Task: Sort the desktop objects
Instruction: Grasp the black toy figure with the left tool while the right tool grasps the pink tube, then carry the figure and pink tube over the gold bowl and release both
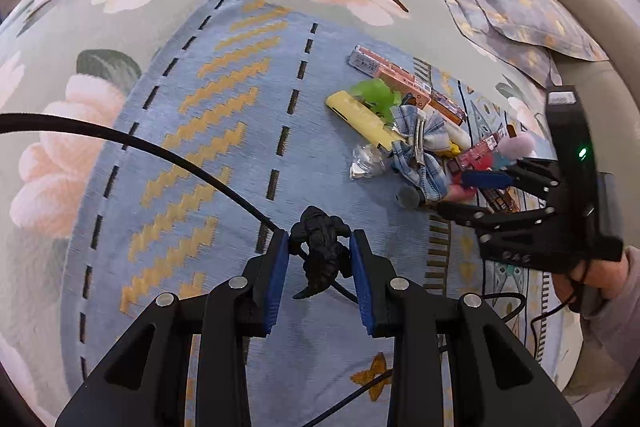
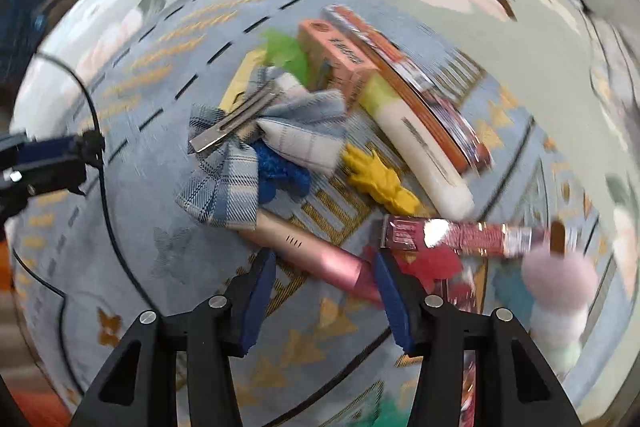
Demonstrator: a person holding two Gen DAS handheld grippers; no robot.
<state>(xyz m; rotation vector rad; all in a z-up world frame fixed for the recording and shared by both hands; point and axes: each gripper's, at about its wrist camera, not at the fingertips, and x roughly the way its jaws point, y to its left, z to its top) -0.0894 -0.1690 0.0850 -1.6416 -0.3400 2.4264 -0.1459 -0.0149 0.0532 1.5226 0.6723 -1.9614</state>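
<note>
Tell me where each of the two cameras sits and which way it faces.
Left wrist: rides on the left gripper, looking steeply down at the blue mat; its fingers clamp a black figurine; the right gripper and a hand show.
Right wrist: rides on the right gripper, looking down at the pile; a pink tube lies between its open fingers.
Shared: plaid bow.

left gripper [image 1: 320,263]: pointing steeply down, clamped on something | right gripper [image 2: 324,291]: pointing down, jaws apart

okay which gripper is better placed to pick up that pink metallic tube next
Right. The right gripper hangs open with the pink metallic tube lying between its blue fingers, while the left gripper is already shut on a small black toy figure.
</note>
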